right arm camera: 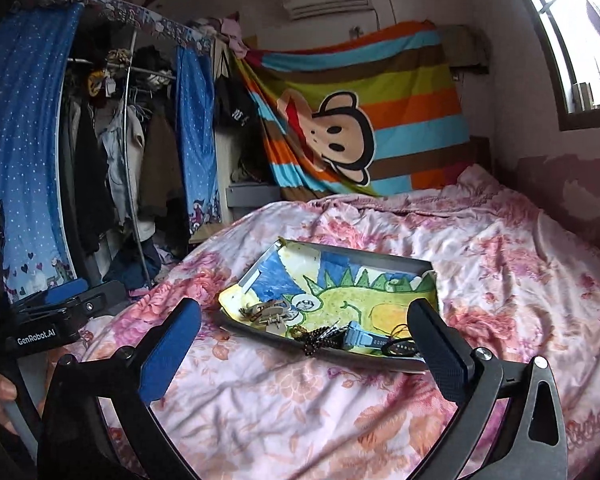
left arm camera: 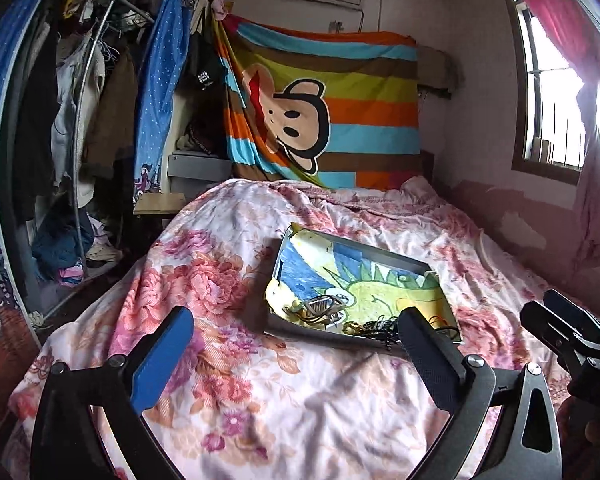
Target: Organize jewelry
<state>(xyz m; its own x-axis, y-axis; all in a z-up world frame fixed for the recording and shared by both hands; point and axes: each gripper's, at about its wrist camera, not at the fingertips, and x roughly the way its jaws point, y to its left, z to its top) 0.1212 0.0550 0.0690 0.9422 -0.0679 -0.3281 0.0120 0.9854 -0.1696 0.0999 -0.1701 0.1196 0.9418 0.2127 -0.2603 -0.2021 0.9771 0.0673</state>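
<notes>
Rumpled pink floral bedding (right arm camera: 440, 232) serves as the work surface, and on it a shallow grey rectangular tray lined with a child's dinosaur drawing (right arm camera: 380, 258) is laid slightly tilted. Along the tray's near edge the jewelry is heaped: a pale blue plastic wristwatch (right arm camera: 366, 338), a strand of dark round beads (right arm camera: 318, 338), a cluster of silvery metal hair clips (right arm camera: 270, 311) and a thin black cord bracelet (right arm camera: 400, 346), several of them touching or overlapping. The left gripper (left arm camera: 296, 340) is held just short of the tray with its fingers wide apart and nothing between them; the right gripper (right arm camera: 306, 332) is likewise spread and empty, aimed at the same near edge. No piece is yet grasped, so the step in hand is judged to be the approach before a first pick. One item must next be singled out from the tangle, probably the watch, and a descent made without snagging the beads. Behind, a striped cartoon-monkey sheet (right arm camera: 400, 120) is hung, with a cluttered clothes rack (right arm camera: 128, 128) beside it.
</notes>
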